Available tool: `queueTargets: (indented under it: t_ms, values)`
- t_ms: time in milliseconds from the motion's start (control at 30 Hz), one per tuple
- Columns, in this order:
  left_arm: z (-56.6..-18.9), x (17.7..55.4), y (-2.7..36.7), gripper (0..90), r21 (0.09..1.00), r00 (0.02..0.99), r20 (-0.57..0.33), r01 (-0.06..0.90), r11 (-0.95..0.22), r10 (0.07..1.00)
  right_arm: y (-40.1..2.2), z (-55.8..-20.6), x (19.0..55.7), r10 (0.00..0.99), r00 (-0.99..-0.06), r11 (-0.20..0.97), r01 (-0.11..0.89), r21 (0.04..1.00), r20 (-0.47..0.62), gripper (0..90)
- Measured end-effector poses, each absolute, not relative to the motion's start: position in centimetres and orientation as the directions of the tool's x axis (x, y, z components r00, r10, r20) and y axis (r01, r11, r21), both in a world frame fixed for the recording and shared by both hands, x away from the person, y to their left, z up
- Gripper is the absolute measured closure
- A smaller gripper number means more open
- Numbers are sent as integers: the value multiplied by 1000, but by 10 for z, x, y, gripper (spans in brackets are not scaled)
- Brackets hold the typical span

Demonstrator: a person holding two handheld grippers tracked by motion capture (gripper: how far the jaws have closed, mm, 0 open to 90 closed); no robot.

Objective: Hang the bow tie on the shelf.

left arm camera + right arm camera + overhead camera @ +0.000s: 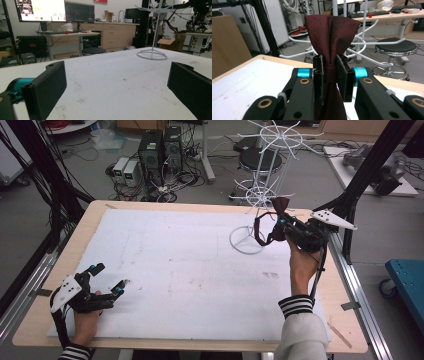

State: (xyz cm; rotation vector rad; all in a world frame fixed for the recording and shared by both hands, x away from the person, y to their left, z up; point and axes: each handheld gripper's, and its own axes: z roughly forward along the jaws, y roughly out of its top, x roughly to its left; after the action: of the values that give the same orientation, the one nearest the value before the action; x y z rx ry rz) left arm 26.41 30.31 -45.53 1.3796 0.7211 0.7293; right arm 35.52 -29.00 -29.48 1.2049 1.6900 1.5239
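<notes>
right claw (283, 224): clamped on dark red bow tie (276, 207) at its knot | tie upright, right of centre, just beside white wire rack (260, 195) at its left | left claw (110, 279): released, lower left, well apart

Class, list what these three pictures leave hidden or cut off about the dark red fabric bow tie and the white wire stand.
- Dark red fabric bow tie: right gripper view, its knot hidden between the right gripper fingers, lower half cut by the bottom edge.
- White wire stand: high view, top arms cut by the upper edge.
- Bow tie strap: high view, clasp too small.
</notes>
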Motion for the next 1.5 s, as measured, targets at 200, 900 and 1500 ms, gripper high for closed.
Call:
queueTargets:
  t_ms: [200, 900, 1500]
  values:
    - [-455, 264, 303, 27, 998, 591, -24, -34, 54, 806, -294, -295, 354, 886, -432, -58, 252, 966, 166, 777]
    - [-455, 264, 303, 27, 998, 591, -24, -35, 55, 806, -269, -289, 346, 856, -507, 15, 220, 975, 102, 777]
    - [-455, 264, 303, 27, 998, 592, -18, -40, 52, 806, -244, -286, 330, 802, -594, 54, 169, 984, 58, 776]
